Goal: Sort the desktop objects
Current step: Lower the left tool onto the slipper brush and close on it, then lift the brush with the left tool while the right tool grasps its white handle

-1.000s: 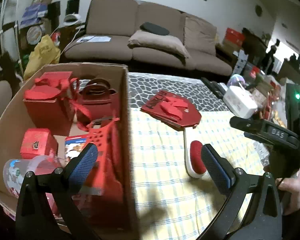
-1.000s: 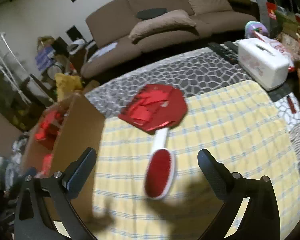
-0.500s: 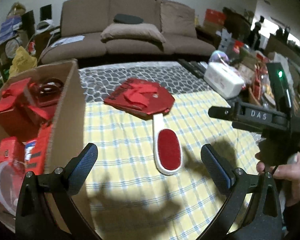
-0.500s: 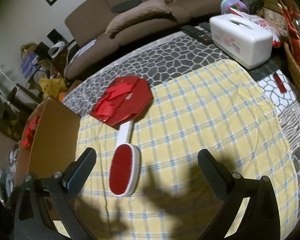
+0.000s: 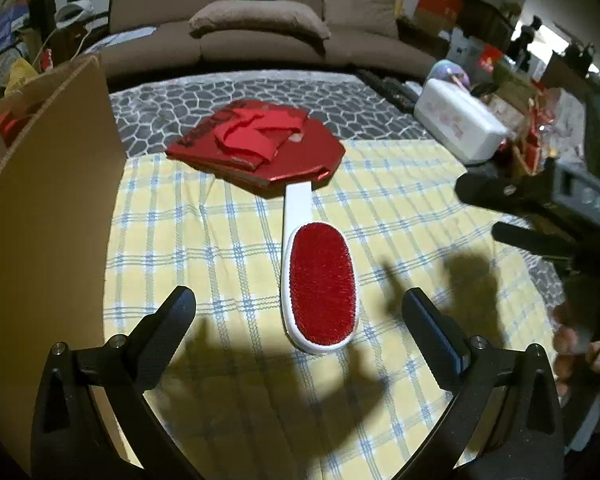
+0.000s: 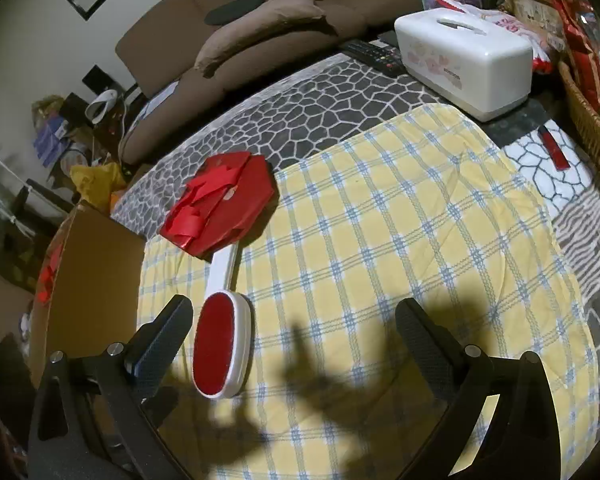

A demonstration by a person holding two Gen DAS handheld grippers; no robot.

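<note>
A white lint brush with a red pad [image 5: 320,282] [image 6: 219,347] lies on the yellow checked cloth [image 5: 400,208] [image 6: 380,248], its handle tucked under a flat red gift box with ribbon [image 5: 260,144] [image 6: 220,204]. My left gripper [image 5: 298,330] hovers open just in front of the brush head, the pad lying between its fingers. My right gripper [image 6: 292,338] is open over the cloth, with the brush beside its left finger; its body [image 5: 540,200] shows at the right in the left wrist view. A cardboard box [image 5: 40,208] [image 6: 88,280] stands at the left.
A white tissue box [image 6: 466,58] [image 5: 460,128] and remote controls [image 6: 374,54] sit at the far right of the table. A wicker basket [image 6: 592,120] lines the right edge. A brown sofa [image 5: 260,28] stands behind. A person's hand [image 5: 584,356] holds the right gripper.
My left gripper has swung right, away from the cardboard box interior, and closed in on the lint brush. My right gripper has shifted right, so the brush now lies by its left finger.
</note>
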